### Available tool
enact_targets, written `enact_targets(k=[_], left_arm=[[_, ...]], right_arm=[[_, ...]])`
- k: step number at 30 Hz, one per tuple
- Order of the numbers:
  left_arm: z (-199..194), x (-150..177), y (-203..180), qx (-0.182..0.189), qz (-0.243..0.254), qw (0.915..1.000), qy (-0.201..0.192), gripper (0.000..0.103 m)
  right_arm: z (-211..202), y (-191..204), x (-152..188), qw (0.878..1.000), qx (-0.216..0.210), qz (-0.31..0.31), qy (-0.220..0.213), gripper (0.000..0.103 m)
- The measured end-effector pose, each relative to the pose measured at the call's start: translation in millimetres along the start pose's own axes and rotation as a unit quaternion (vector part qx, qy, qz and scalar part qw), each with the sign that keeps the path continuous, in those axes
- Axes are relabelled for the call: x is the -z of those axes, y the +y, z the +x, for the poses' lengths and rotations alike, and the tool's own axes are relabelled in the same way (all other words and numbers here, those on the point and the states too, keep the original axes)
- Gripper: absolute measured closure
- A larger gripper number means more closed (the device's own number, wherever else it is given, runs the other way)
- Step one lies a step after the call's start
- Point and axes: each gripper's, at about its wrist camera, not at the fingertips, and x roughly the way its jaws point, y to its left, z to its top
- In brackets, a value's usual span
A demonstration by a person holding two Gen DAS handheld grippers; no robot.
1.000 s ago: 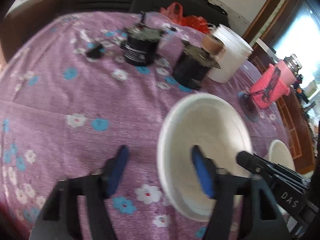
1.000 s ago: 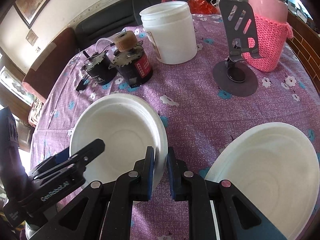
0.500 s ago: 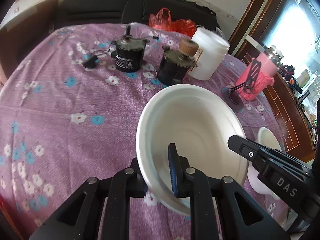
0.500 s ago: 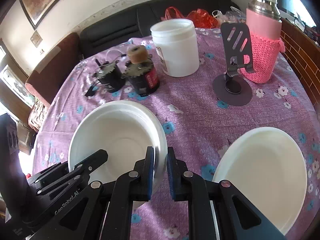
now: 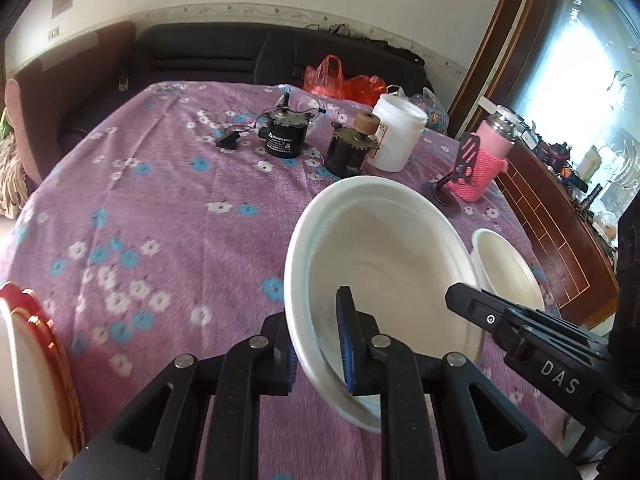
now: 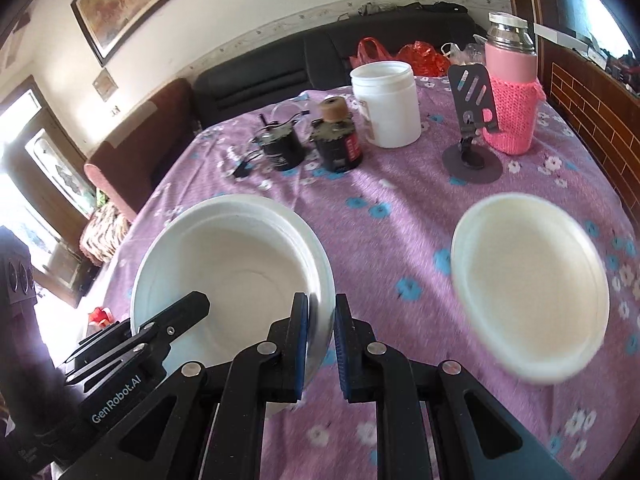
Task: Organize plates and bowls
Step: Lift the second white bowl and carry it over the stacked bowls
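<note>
Both hand-held grippers grip the same white bowl [image 5: 384,256], one at each side. The left hand-held gripper [image 5: 318,346] has its jaws narrow and clamped on the bowl's near-left rim, one blue pad inside the bowl and the other outside it. The right hand-held gripper [image 6: 320,346] is likewise pinched tight on the bowl's [image 6: 228,264] right rim, the wall caught between its pads. The bowl is tilted and appears raised off the purple flowered cloth of the desk [image 5: 160,208].

A second white dish, a shallow plate [image 6: 528,292], lies on the cloth to the right of the bowl, apart from it; in the left wrist view it shows just behind the bowl's far rim [image 5: 508,268].

Toward the far side of the desk stand two small black motors [image 6: 282,148], a white plastic jar [image 6: 386,104], a black phone stand [image 6: 472,128] and a flask in a pink knitted sleeve [image 6: 510,96]. A red-rimmed plate [image 5: 28,372] shows at the left edge of the left wrist view.
</note>
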Motion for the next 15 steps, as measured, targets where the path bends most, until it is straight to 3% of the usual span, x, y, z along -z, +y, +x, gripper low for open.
enact_targets(k=[15], left_arm=[[-88, 42, 10, -0.044, 0.025, 0.9953, -0.083, 0.087]], right_arm=[[-58, 44, 41, 0.998, -0.031, -0.030, -0.047, 0.089]])
